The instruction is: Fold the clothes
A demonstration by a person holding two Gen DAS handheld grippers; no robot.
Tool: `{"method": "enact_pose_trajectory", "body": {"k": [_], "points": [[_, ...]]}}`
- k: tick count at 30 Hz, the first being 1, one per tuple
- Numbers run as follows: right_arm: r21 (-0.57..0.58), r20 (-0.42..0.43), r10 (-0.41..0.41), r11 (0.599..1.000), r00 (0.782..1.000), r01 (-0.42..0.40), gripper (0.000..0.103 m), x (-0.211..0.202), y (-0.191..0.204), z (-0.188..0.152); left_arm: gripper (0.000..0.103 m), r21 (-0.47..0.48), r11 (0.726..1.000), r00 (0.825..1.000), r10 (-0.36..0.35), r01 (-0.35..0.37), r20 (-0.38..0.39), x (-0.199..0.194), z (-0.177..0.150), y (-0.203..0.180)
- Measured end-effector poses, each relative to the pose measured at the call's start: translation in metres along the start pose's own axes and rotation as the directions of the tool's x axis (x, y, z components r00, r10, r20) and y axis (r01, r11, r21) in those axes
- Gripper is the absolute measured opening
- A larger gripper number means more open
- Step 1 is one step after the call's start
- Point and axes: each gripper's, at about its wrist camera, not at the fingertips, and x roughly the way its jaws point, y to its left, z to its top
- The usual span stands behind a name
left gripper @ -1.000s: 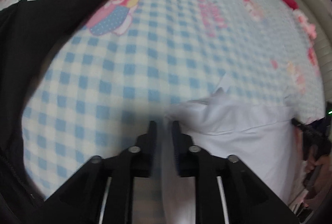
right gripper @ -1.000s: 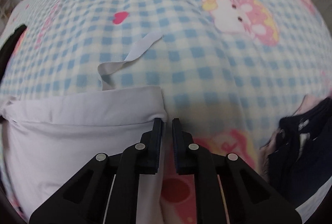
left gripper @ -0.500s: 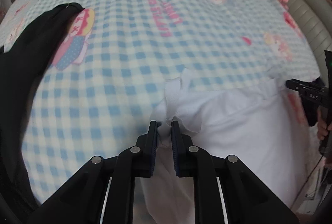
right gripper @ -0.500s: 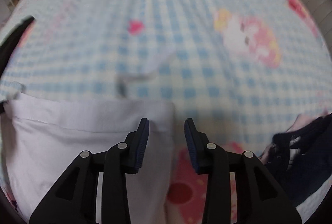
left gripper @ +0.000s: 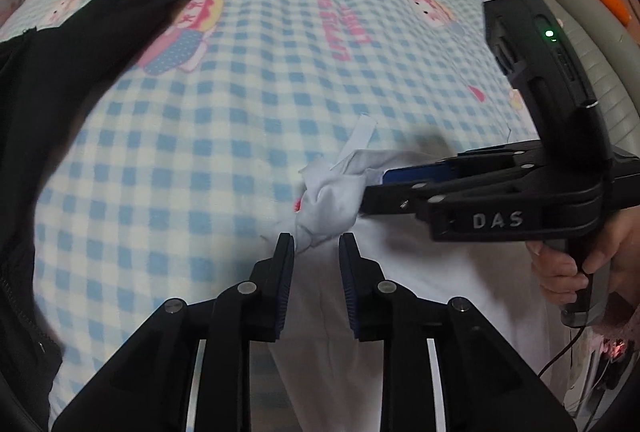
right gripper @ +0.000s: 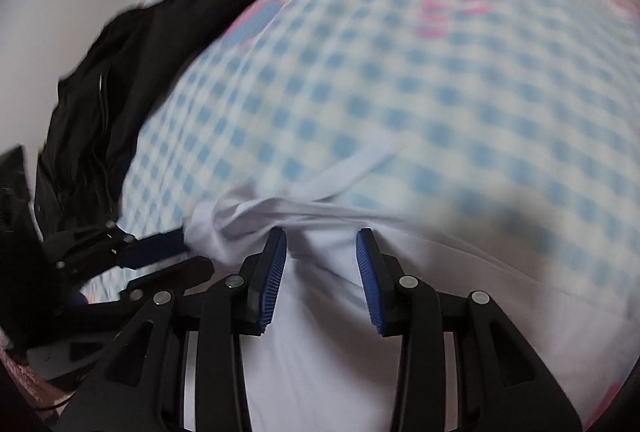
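The white garment (left gripper: 400,292) is lying bunched at the near edge of the bed (left gripper: 240,91). Both the left gripper (left gripper: 316,246) and right gripper (right gripper: 321,240) are standing spread, grasping nothing; half a second ago the left was clenching the bunched corner (left gripper: 332,199). Unheld, the bunch is risking creasing into any fold

Both wrist views close, angled down; share white garment (left gripper: 400,312) on checked blanket (left gripper: 240,111).
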Motion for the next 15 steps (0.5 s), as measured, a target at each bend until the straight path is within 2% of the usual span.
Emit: {"method": "enact_pose_trajectory", "body": {"k": [1, 4, 8, 10, 12, 15], "points": [[-0.017, -0.013, 0.004, 1.000, 1.000, -0.005, 0.037, 0.005, 0.004, 0.001, 0.029, 0.002, 1.000, 1.000, 0.004, -0.004, -0.001, 0.001, -0.001, 0.002], [-0.035, -0.048, 0.051, 0.998, 0.998, -0.053, 0.039, 0.013, 0.017, 0.012, 0.047, 0.011, 1.000, 1.000, 0.023, -0.023, -0.010, 0.009, 0.000, 0.008], [-0.026, -0.039, 0.025, 0.999, 0.999, -0.026, 0.038, 0.025, 0.017, 0.026, 0.047, -0.004, 0.997, 0.996, 0.083, -0.083, -0.017, 0.028, 0.010, 0.013], [0.020, 0.016, -0.025, 0.999, 1.000, 0.025, 0.036, 0.007, 0.006, 0.017, 0.047, -0.035, 0.991, 0.992, 0.125, -0.126, -0.009, 0.033, 0.018, 0.021], [0.079, 0.080, -0.086, 0.994, 0.993, 0.080, 0.037, -0.017, -0.007, 0.004, 0.047, -0.083, 0.992, 0.996, 0.092, -0.092, -0.006, 0.035, 0.027, 0.029], [0.173, 0.168, -0.183, 0.973, 0.969, 0.154, 0.037, -0.053, -0.028, -0.015, 0.047, -0.084, 0.996, 0.998, 0.040, -0.043, -0.038, 0.045, 0.036, 0.028]]}}
